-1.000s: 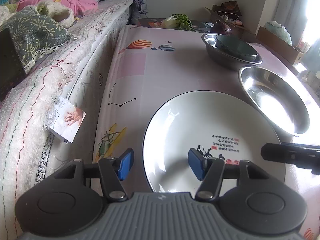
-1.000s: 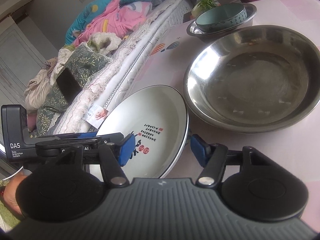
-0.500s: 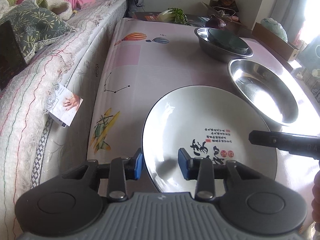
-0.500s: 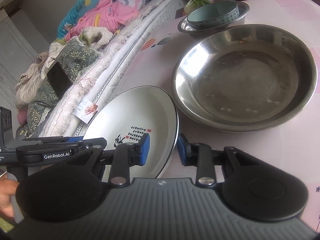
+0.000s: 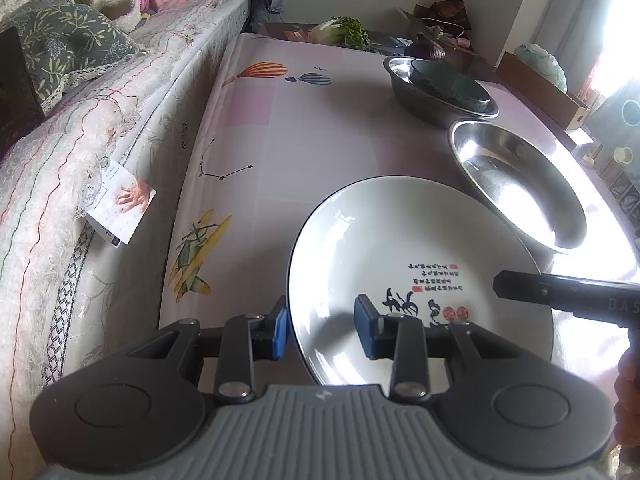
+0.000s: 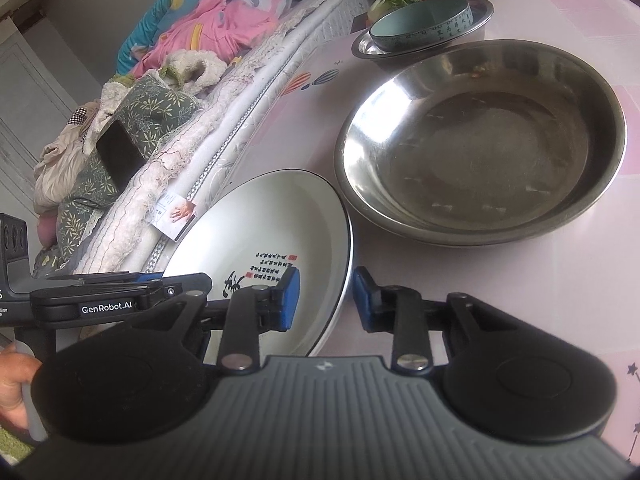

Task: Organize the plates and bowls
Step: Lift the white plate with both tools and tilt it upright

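Note:
A white plate with black calligraphy and a dark rim [image 5: 404, 248] is tilted above the pink table; it also shows in the right wrist view [image 6: 272, 232]. My left gripper [image 5: 320, 332] is shut on its left rim. My right gripper [image 6: 325, 298] is shut on its right rim. A large steel bowl [image 5: 520, 184] sits just beyond the plate, seen also in the right wrist view [image 6: 480, 140]. Farther back a teal bowl [image 6: 420, 24] rests inside a smaller steel bowl [image 6: 368, 46].
A bed with quilts and pillows [image 5: 60, 100] runs along the table's left edge. A paper tag [image 5: 120, 208] hangs from the mattress. Vegetables [image 5: 340, 32] and a cardboard box [image 5: 540, 84] lie beyond the far end of the table [image 5: 300, 128].
Both grippers have closed from open onto opposite rims of the white plate. The plate is now tilted and raised off the table.

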